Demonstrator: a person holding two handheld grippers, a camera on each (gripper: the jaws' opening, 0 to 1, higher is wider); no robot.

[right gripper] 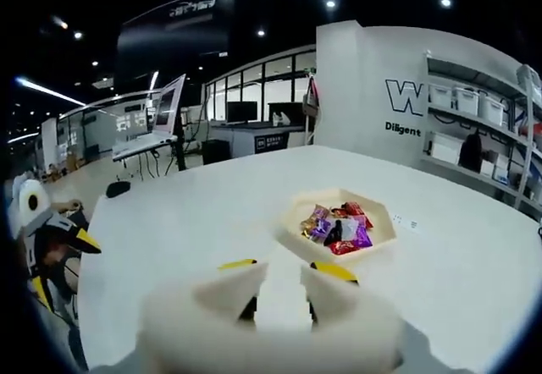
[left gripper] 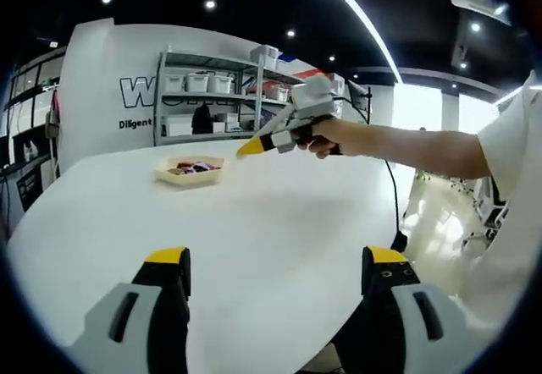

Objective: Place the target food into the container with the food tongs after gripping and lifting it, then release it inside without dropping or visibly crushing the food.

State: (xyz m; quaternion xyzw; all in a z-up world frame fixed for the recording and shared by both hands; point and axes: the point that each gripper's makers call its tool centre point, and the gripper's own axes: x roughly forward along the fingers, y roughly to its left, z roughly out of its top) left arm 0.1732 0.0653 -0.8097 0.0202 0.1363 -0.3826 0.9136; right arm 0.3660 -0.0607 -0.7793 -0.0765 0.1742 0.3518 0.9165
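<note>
A shallow cream tray holding several wrapped snacks sits on the white round table, far side. My left gripper is open and wide over the near table, with nothing in it. A hand holds my right gripper above the table, just right of the tray, pointing at it. In the right gripper view the tray and snacks lie just beyond my right gripper, whose jaws stand a narrow gap apart with only table between them. The left gripper shows at the left edge.
Metal shelves with white bins stand behind the table against a lettered white wall. A black cable hangs off the table's right side. A small white tag lies beside the tray. Desks with monitors stand farther off.
</note>
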